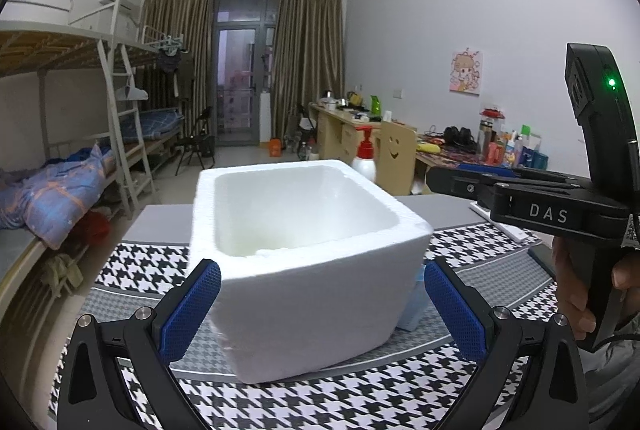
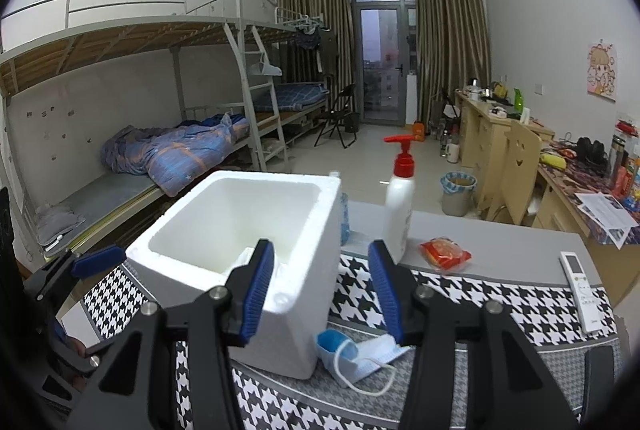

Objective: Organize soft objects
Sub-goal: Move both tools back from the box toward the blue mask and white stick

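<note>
My left gripper (image 1: 322, 304) is spread wide, nothing held, jaws either side of the one foam box (image 1: 304, 262) without touching. My right gripper (image 2: 322, 292) is also released, empty, hanging over the box's (image 2: 240, 254) right corner and above one blue mask (image 2: 356, 354) that lies crumpled on the cloth (image 2: 500, 306) against the box's right wall. Something white lies in the box's bottom; can't tell what.

Count: one box, one mask, one red snack pack (image 2: 445, 253), one pump bottle (image 2: 400, 206) with red head, one remote (image 2: 580, 290). Pack sits by the cloth's far edge, just right of the bottle; remote near the table's right edge.

Writing: "DAS" on the right gripper's (image 1: 548, 214) body in the left view. Bottle label unreadable.
</note>
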A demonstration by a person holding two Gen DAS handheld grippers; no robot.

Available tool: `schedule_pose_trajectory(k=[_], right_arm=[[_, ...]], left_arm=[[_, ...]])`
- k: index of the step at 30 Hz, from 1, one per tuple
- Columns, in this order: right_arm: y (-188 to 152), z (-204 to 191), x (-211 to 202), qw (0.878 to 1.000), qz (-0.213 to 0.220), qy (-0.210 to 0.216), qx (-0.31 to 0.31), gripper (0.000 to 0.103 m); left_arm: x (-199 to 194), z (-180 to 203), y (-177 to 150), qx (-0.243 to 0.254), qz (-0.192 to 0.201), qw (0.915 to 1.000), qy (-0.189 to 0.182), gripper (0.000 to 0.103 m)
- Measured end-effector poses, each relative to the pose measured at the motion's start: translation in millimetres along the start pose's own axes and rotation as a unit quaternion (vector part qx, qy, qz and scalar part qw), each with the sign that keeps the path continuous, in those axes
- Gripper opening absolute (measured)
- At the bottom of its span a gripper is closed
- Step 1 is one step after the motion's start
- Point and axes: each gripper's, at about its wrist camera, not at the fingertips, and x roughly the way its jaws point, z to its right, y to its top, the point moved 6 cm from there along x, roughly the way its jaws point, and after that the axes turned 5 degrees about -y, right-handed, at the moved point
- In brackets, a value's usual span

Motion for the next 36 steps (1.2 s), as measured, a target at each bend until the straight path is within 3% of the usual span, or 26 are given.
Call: schedule_pose_trajectory(k=[18, 36], right_arm=[[-22, 30, -12, 1.0, -0.006, -0.023, 0.013, 0.054], [-44, 64, -25, 0.998, -0.017, -0.054, 0.039, 0.054]], left_arm=[[13, 40, -11, 0.017, -0.021, 0.9988, -0.041, 0.102], [31, 81, -24, 0.032, -0.052, 0.9923, -0.107, 0.102]])
